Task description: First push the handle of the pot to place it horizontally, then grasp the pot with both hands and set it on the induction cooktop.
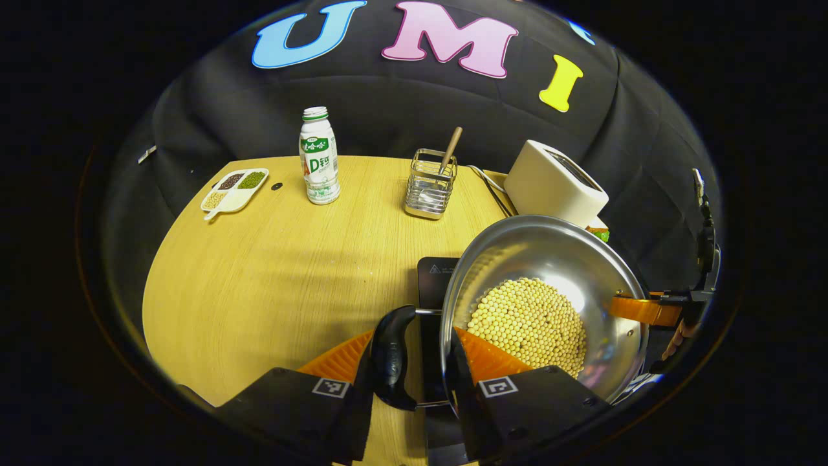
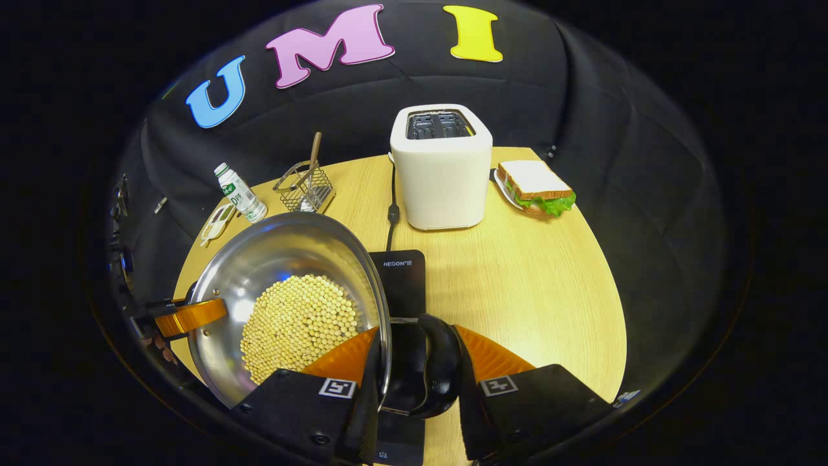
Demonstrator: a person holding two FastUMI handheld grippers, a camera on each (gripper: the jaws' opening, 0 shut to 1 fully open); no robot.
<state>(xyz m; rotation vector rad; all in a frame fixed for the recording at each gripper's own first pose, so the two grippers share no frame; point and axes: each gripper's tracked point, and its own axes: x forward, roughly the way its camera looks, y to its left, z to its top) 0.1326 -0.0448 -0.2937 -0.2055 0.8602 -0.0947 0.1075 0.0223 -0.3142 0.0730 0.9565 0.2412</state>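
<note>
A steel pot (image 1: 550, 252) holding yellow beans (image 1: 527, 320) is over the black induction cooktop (image 1: 435, 277); whether it rests on it I cannot tell. My left gripper (image 1: 414, 343) is shut on the pot's black handle (image 1: 393, 356), one finger outside the handle and one inside the rim. In the right gripper view the pot (image 2: 284, 249) sits at the left, partly over the cooktop (image 2: 402, 281). My right gripper (image 2: 417, 336) is shut on the opposite black handle (image 2: 441, 369) in the same way. Each view shows the other gripper at the pot's far rim.
On the wooden table (image 2: 530, 285) stand a white toaster (image 2: 443, 168) with its cord, a sandwich (image 2: 533, 188) on a plate, a wire basket (image 1: 430, 184) with a wooden-handled utensil, a bottle (image 1: 319, 158) and a small divided dish (image 1: 233, 189).
</note>
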